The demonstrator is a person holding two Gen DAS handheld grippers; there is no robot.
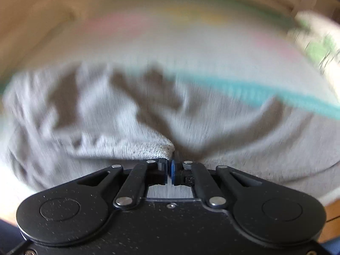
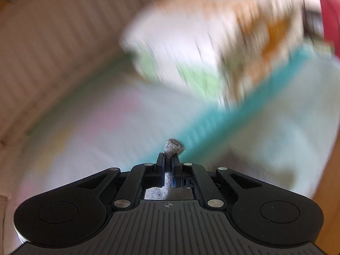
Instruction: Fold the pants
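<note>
Grey pants (image 1: 127, 110), mid-fold carry: left gripper (image 1: 169, 170) clenched on a hem corner at its tips with the garment spread ahead, right gripper (image 2: 169, 167) pinching a fabric tab between its jaws; advise level, matched travel, keeping taut over the striped blanket (image 2: 212, 133).

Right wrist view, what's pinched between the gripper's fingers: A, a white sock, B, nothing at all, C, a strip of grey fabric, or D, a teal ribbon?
C: a narrow fold of grey fabric stands up between the closed fingers of the right gripper; the teal stripe lies behind on the sheet.
</note>
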